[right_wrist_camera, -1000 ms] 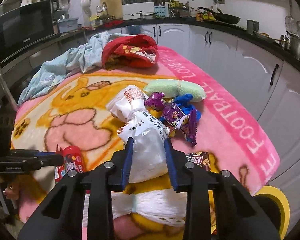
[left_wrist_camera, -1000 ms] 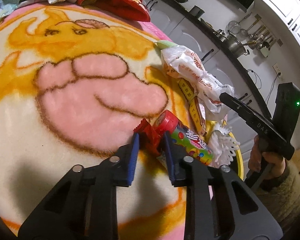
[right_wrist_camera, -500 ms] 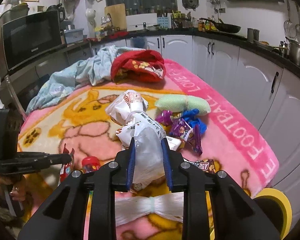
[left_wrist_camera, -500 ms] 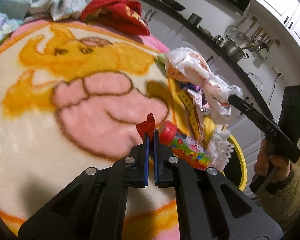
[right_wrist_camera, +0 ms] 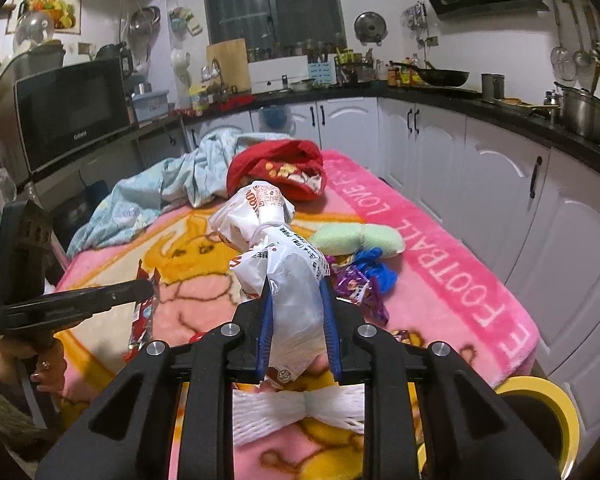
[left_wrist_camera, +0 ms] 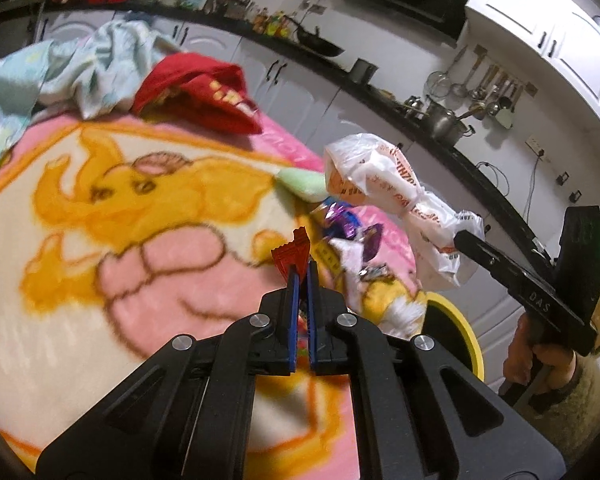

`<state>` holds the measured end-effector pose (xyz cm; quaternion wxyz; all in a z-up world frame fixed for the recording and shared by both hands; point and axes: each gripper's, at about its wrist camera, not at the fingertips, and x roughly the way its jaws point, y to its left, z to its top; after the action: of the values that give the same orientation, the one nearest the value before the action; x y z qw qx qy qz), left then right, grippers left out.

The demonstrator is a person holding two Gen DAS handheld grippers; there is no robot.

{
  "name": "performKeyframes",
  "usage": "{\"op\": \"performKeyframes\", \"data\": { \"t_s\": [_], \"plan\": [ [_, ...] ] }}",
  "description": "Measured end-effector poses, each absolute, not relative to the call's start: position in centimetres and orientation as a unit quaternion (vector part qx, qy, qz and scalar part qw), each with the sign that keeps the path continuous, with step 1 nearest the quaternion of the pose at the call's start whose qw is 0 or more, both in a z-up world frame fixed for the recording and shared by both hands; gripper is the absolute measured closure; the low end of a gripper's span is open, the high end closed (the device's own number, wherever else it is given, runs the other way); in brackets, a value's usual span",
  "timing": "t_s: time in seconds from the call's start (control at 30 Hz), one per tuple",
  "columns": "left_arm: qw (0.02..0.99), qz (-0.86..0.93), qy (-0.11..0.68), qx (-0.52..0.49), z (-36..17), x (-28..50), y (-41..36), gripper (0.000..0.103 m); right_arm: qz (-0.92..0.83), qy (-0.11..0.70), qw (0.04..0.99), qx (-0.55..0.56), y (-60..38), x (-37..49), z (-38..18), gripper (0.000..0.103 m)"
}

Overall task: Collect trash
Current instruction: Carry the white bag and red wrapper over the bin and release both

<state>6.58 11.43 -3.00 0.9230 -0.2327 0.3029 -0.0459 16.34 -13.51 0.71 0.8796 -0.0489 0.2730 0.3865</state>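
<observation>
My left gripper (left_wrist_camera: pixel 302 276) is shut on a red wrapper (left_wrist_camera: pixel 291 254) and holds it above the blanket; the wrapper hangs from it in the right wrist view (right_wrist_camera: pixel 142 316). My right gripper (right_wrist_camera: pixel 296 292) is shut on a white plastic bag (right_wrist_camera: pixel 284 264), lifted off the blanket; the bag also shows in the left wrist view (left_wrist_camera: pixel 392 200). Purple wrappers (right_wrist_camera: pixel 360 288), a blue scrap (right_wrist_camera: pixel 374 266), a green sponge-like roll (right_wrist_camera: pixel 360 240) and a white foam net (right_wrist_camera: pixel 296 412) lie on the blanket. A yellow-rimmed bin (right_wrist_camera: pixel 540 408) stands below the blanket's right edge.
The pink and yellow cartoon blanket (left_wrist_camera: pixel 100 240) covers the table. A red cloth (left_wrist_camera: pixel 196 96) and a pale blue cloth (left_wrist_camera: pixel 60 68) lie at its far end. White cabinets (right_wrist_camera: pixel 500 168) and a black counter run along the right. A microwave (right_wrist_camera: pixel 72 112) sits at left.
My left gripper closed on the red wrapper and lifted it off the blanket. My right gripper raised the white bag higher. The candy tube has dropped out of view.
</observation>
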Motion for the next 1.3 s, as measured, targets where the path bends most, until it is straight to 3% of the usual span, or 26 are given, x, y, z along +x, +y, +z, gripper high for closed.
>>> {"op": "performKeyframes", "data": {
  "t_s": [1.3],
  "plan": [
    [0.936,-0.176,0.279,-0.119,1.3,14.3,-6.8,0.102,0.208,0.244,0.947,0.029,-33.7,13.5,1.2,0.082]
  ]
}}
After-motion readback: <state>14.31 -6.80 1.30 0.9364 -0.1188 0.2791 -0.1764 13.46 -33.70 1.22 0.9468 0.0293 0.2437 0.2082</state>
